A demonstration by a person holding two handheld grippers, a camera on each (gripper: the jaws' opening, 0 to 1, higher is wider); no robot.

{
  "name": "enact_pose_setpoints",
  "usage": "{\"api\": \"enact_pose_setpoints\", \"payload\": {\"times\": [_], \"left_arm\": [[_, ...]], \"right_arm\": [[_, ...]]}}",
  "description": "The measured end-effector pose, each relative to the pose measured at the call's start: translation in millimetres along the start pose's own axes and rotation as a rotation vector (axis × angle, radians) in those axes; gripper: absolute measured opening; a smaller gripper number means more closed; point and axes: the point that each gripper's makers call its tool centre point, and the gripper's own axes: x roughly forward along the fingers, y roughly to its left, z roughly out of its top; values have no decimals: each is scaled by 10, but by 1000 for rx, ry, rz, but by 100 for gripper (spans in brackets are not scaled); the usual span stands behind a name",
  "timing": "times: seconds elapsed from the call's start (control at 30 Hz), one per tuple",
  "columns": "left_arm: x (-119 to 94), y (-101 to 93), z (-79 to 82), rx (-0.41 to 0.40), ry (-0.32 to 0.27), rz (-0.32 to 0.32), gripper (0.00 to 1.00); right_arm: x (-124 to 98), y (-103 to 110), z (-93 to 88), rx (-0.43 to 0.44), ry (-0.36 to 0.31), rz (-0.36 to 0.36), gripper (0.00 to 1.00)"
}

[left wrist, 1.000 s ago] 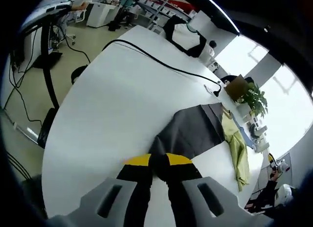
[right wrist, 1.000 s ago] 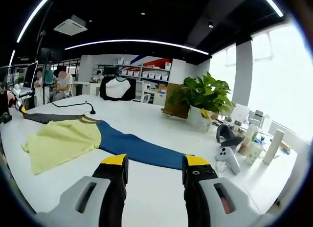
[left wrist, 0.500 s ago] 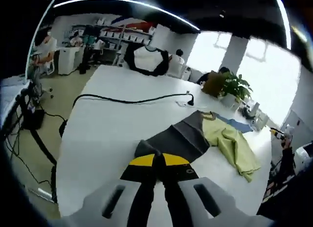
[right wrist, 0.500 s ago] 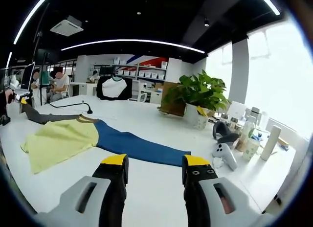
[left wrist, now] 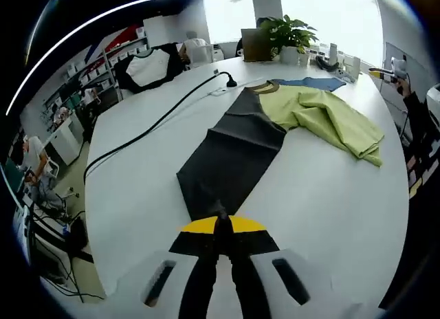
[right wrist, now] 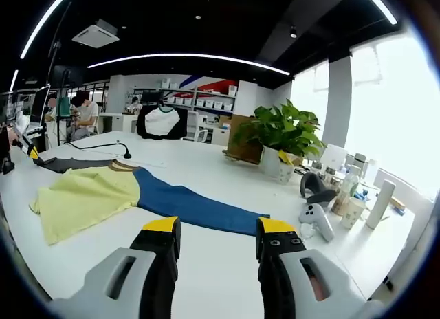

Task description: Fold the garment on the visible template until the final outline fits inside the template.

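White table (left wrist: 137, 168): left gripper (left wrist: 221, 226) fingers clamp the grey sleeve (left wrist: 230, 157) end, stretched toward 12 o'clock for folding; right gripper (right wrist: 214, 238) fingers apart, waiting.

A long-sleeved cloth garment (left wrist: 302, 113) with a yellow-green body, one dark grey sleeve (left wrist: 230, 157) and one blue sleeve (right wrist: 192, 203) lies spread across a white table. The grey sleeve stretches out flat and straight, its cuff end pinched up into a small peak. The blue sleeve lies flat, extended the opposite way. The body is loosely rumpled.
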Motion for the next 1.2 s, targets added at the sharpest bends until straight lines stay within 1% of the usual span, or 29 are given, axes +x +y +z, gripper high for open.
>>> {"api": "enact_pose_setpoints", "payload": {"times": [0.03,0.07,0.1,0.13,0.2,0.23,0.27,0.33,0.37,0.43,0.5,0.53,0.57,0.63,0.77,0.83,0.87,0.9,0.93,0.97,1.0,1.03,1.07,1.1,1.13,1.17,1.2], "left_arm": [[-37,82,15,-31,-24,25,4],[-63,101,31,-49,-39,33,4],[-100,164,29,-83,-54,47,4],[-125,189,20,-98,-55,63,4],[-185,306,-29,-126,-56,110,4],[-227,397,-73,-157,-57,145,4],[-253,447,-100,-180,-62,166,4],[-302,559,-162,-231,-83,206,4],[-315,582,-198,-251,-84,211,4],[-315,581,-294,-273,-71,205,4],[-288,598,-393,-271,-51,213,5],[-271,596,-452,-268,-30,213,6],[-265,582,-551,-284,18,212,6],[-238,588,-557,-275,6,214,7],[-248,643,-519,-294,-13,220,11],[-258,719,-455,-300,-36,238,15],[-257,758,-438,-320,-45,246,18],[-234,755,-458,-407,-42,236,20],[-212,702,-464,-461,-38,193,20],[-191,696,-427,-508,-69,171,19],[-176,691,-392,-582,-106,151,21],[-166,683,-378,-631,-117,133,23],[-149,688,-362,-678,-137,118,28],[-132,695,-354,-701,-146,112,39],[-121,704,-332,-715,-166,110,48],[-114,709,-334,-757,-169,114,51],[-108,587,-335,-747,-152,110,48]], "right_arm": [[-3,0,0,0,0,-1,44],[-7,-5,-2,1,2,-4,44],[-11,-8,-7,2,4,-6,44],[-14,-10,-10,2,7,-8,44],[-21,-8,-9,0,8,-10,44],[-22,-1,-8,1,9,-12,44],[-21,8,-7,0,11,-10,44],[-16,29,-4,-2,11,-7,44],[-13,39,-5,-3,12,-5,44],[-7,46,-9,0,12,-4,44],[1,51,-17,2,14,-3,44],[9,54,-26,3,17,-2,44],[16,55,-31,4,19,-2,44],[34,59,-40,7,22,-2,44],[54,80,-31,6,24,5,44],[63,84,-16,3,24,6,44],[65,83,-10,1,23,5,44],[63,80,-3,-1,22,3,44],[61,77,3,-1,20,2,44],[55,72,6,0,19,0,44],[51,67,4,2,20,-2,44],[43,58,-1,3,20,-5,44],[38,49,-8,3,23,-9,44],[29,36,-20,4,26,-14,44],[24,27,-25,6,27,-17,44],[17,20,-30,7,29,-20,44],[11,10,-34,9,30,-23,44]]}}
